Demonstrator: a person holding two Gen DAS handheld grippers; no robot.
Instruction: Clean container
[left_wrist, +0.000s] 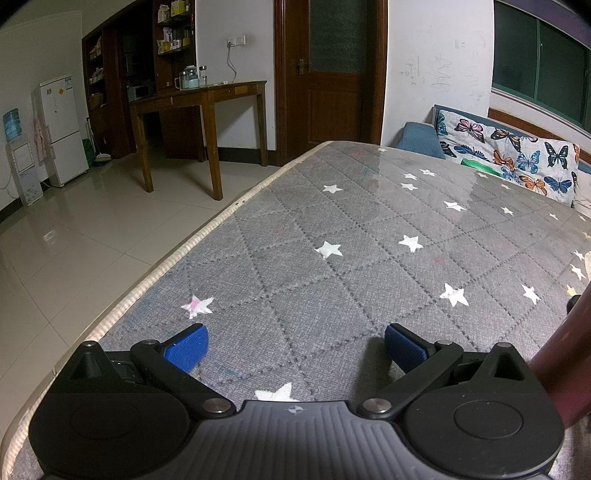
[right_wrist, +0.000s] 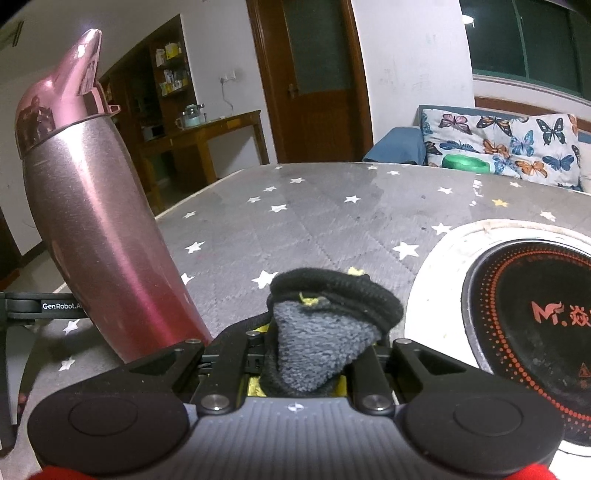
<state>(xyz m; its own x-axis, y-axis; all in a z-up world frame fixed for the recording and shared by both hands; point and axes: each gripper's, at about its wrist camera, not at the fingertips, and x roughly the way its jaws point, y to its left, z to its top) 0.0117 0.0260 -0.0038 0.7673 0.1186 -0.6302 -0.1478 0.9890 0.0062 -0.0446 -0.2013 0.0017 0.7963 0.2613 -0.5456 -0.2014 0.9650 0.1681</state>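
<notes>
Left gripper (left_wrist: 295, 347) wide, empty, above the desk (left_wrist: 332, 240). Right gripper (right_wrist: 314, 347) clamps a cloth (right_wrist: 325, 332), apparently grey; pink bottle (right_wrist: 92, 221) beside.

**Indoor light at night, strong fisheye bending**

Both views are evenly lit by indoor light, while the window (left_wrist: 543, 62) shows dark. A pale sheen lies on the grey starred tabletop (left_wrist: 369, 236) toward its far end, and the floor tiles (left_wrist: 74, 236) carry soft reflections. The pink bottle (right_wrist: 92, 221) shows bright highlights and mirror-like reflections on its cap. Straight lines bow toward the edges, and the corners fall to black. The right wrist view is slightly softer, with the cloth (right_wrist: 325, 332) close up and fuzzy.
</notes>
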